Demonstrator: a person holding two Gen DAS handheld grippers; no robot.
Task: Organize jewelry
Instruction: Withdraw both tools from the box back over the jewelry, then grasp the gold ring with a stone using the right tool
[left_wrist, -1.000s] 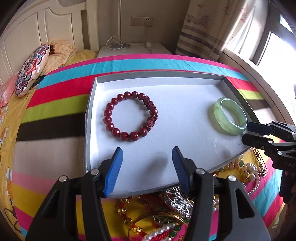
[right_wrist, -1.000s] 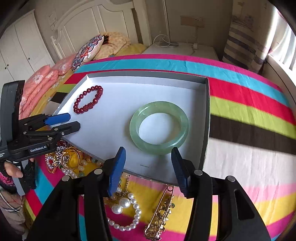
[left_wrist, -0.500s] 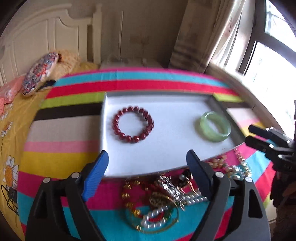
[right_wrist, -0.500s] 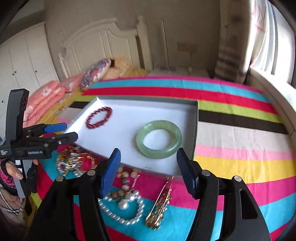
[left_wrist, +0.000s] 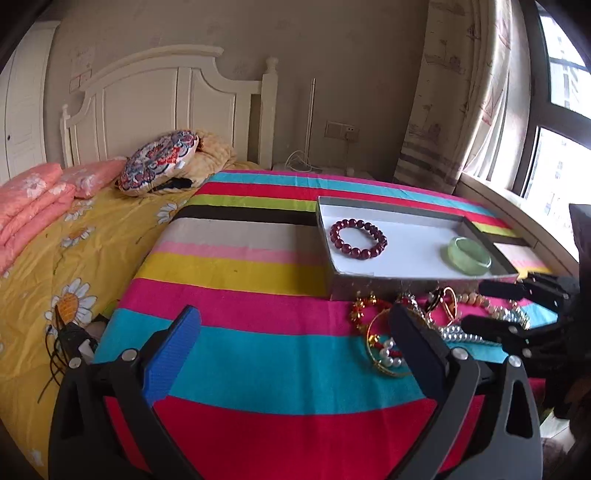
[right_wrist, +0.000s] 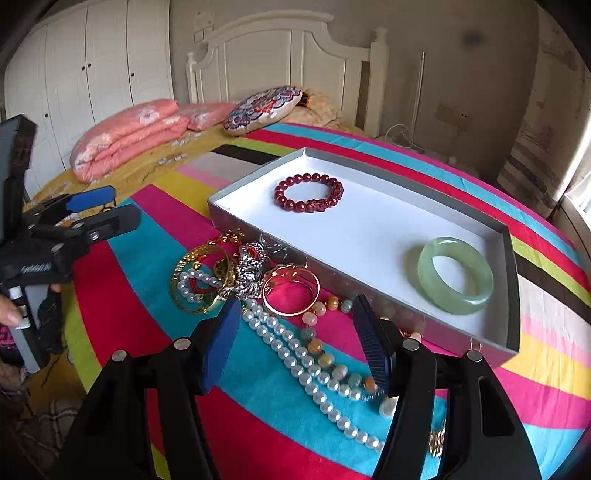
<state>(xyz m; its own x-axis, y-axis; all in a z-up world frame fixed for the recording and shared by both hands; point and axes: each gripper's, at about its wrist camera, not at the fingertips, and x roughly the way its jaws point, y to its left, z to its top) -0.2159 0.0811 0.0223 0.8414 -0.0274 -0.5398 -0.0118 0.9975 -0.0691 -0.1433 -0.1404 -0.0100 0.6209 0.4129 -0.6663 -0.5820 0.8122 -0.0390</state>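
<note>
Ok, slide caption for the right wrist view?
Open right gripper above pearl necklace; tray holds red bead bracelet, jade bangle.

I'm working in a home bedroom. A bed (left_wrist: 258, 314) fills most of what I see, covered by a striped blanket (right_wrist: 258, 424) in bright colours over a yellow daisy-print sheet (left_wrist: 55, 258). At its far end stands a white panelled headboard (left_wrist: 159, 99), with folded pink quilts (right_wrist: 125, 136) and a round patterned cushion (right_wrist: 262, 107) near it. White wardrobe doors (right_wrist: 85, 74) line one wall. Along the bed's other edge hangs a printed curtain (left_wrist: 450, 110) beside a window (left_wrist: 561, 147).
</note>
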